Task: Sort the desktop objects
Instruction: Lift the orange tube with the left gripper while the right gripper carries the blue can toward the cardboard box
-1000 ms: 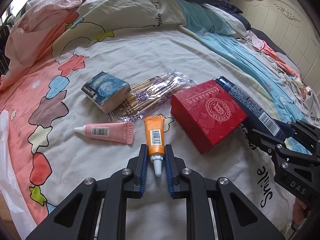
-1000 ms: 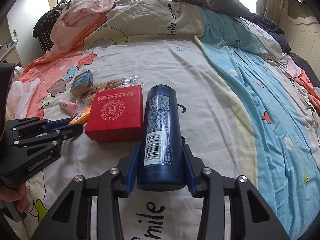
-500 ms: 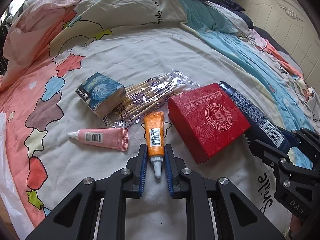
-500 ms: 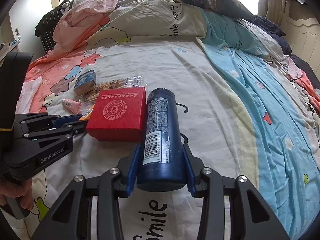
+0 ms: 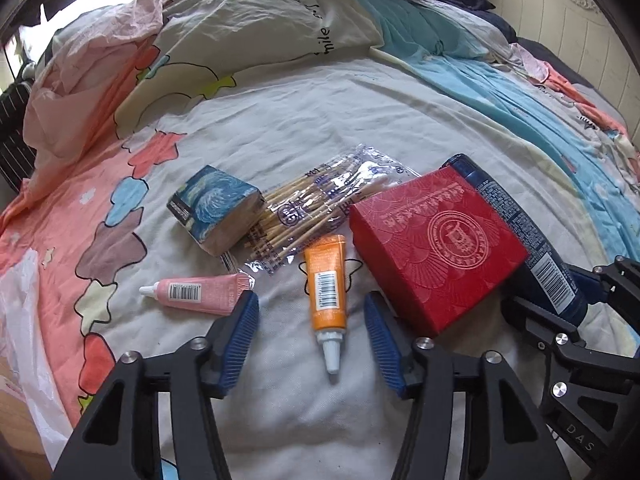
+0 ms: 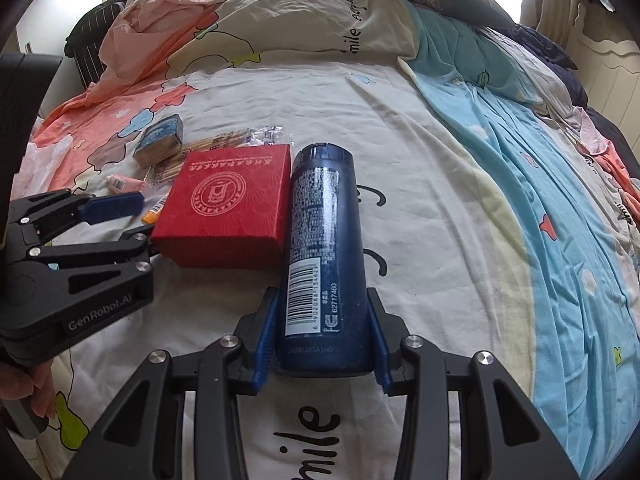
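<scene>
An orange tube (image 5: 326,284) lies on the bed sheet, cap toward me, between the spread fingers of my open left gripper (image 5: 310,330), untouched. A pink tube (image 5: 198,292) lies to its left, by the left fingertip. A blue-painted small box (image 5: 216,206) and a bag of cotton swabs (image 5: 308,208) lie behind. A red box (image 5: 436,246) sits to the right, against a dark blue bottle (image 6: 322,248). My right gripper (image 6: 322,334) has its pads against the bottle's base end. The bottle lies on the sheet beside the red box (image 6: 228,208).
The bed sheet (image 5: 304,120) is soft and wrinkled, with a rumpled quilt (image 6: 240,12) and pillow at the back. A white plastic bag (image 5: 24,320) lies at the left edge. A headboard (image 5: 560,8) stands at the right.
My left gripper has opened and let go of the orange tube, which now lies free on the sheet. The right gripper has stayed on the bottle, now close against the red box.
</scene>
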A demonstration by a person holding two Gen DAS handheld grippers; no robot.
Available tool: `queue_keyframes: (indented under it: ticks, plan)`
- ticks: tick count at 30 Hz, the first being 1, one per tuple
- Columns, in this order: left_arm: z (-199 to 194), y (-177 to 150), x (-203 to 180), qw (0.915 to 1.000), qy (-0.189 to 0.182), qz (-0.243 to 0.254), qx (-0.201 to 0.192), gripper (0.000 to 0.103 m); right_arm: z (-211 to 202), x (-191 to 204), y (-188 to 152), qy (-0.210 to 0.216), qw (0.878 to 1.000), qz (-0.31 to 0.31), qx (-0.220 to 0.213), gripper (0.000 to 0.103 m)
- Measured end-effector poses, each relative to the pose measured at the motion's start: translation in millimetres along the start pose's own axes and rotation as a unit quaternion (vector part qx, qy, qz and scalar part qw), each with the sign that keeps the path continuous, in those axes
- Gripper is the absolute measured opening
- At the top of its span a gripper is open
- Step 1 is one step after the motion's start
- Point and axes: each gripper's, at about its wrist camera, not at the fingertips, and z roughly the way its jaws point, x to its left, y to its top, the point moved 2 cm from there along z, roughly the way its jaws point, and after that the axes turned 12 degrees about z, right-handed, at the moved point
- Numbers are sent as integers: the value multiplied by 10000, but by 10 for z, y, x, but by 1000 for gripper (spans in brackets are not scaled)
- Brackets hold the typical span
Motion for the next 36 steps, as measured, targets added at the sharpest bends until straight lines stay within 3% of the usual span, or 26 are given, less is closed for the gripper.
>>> queue_keyframes:
  ticks: [3, 5, 6, 7, 15, 36]
  plan:
    - [25, -20, 99, 9991, -304, -290, 10, 55, 27, 18, 9, -52, 10000, -40, -28, 38]
    - [15, -13, 108, 9986, -417, -323, -13, 38, 39, 29, 19, -82, 9999, -49, -38, 38]
    - [4, -8, 100, 9984, -471, -316, -19, 21, 38, 37, 20, -104, 9999, -69, -49, 38]
    - [-5, -3, 90, 9982, -511, -300, -24, 17, 38, 45, 21, -127, 9999, -90, -60, 38]
    - [-78, -19, 53, 9973, -682, -259, -15, 17, -51, 0, -25, 2, 10000, 4, -94, 38]
    - [-305, -179, 12, 9972, -708, -221, -106, 17, -464, 98, -161, -137, 9989, -176, -410, 36]
